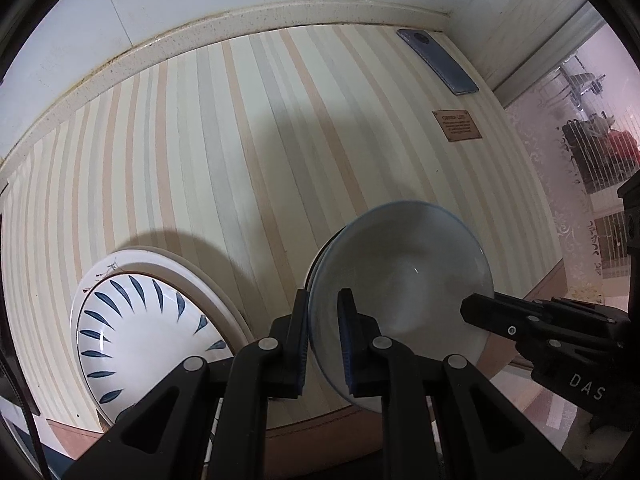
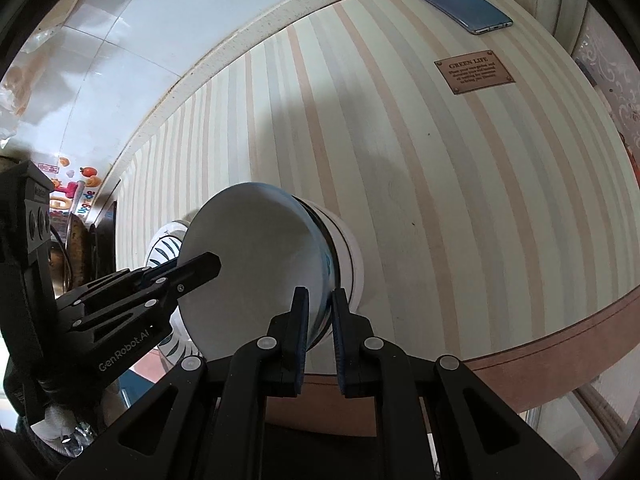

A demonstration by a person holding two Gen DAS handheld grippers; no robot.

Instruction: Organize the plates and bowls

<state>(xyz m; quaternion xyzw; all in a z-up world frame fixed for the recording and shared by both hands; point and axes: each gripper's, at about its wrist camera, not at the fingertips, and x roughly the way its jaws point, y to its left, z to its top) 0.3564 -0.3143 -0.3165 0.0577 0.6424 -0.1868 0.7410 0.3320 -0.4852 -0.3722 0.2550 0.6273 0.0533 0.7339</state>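
A pale bowl with a blue rim (image 1: pixel 404 280) (image 2: pixel 248 264) is gripped from two sides over the striped table (image 1: pixel 224 152). My left gripper (image 1: pixel 324 304) (image 2: pixel 200 266) is shut on one side of its rim. On the opposite side, my right gripper (image 2: pixel 320 304) (image 1: pixel 474 312) is shut on the rim too. Under the bowl lies a white dish (image 2: pixel 352 264) (image 1: pixel 314 268); whether they touch I cannot tell. To the left, a bowl with blue leaf marks (image 1: pixel 148 332) (image 2: pixel 164 248) rests on a white plate (image 1: pixel 172 260).
A blue phone (image 1: pixel 438 60) (image 2: pixel 456 4) lies at the far right of the table by the wall. A brown plaque (image 1: pixel 456 126) (image 2: pixel 474 72) is fixed to the tabletop near it. The table's curved brown edge (image 2: pixel 560 340) runs close in front of the dishes.
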